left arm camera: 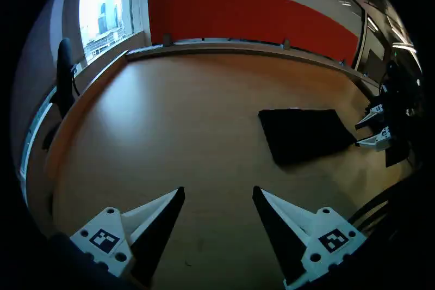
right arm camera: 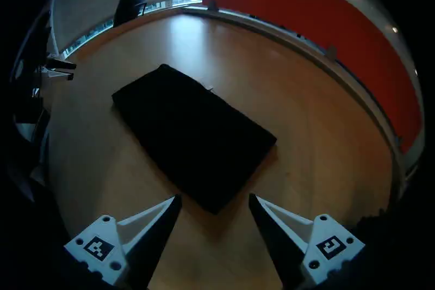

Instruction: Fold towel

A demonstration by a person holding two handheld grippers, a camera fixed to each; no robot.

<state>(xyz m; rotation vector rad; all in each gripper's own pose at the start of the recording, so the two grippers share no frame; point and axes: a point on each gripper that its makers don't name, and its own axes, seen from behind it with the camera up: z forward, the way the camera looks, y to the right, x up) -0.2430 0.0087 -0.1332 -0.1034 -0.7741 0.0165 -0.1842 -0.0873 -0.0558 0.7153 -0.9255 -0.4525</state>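
A black towel (right arm camera: 193,132) lies flat as a folded rectangle on the wooden table (right arm camera: 304,105). My right gripper (right arm camera: 215,203) hovers open just short of the towel's near corner, with nothing between its fingers. In the left gripper view the same towel (left arm camera: 303,133) sits far off to the right, and my left gripper (left arm camera: 218,195) stands open over bare wood well away from it. The right gripper (left arm camera: 374,129) shows at the towel's right edge there, and the left gripper (right arm camera: 58,69) shows at the far left of the right gripper view.
A red partition (left arm camera: 250,18) runs along the table's far edge behind a low rail. A black office chair (right arm camera: 129,2) stands by the window beyond the table. Another dark chair (left arm camera: 64,78) sits off the left side.
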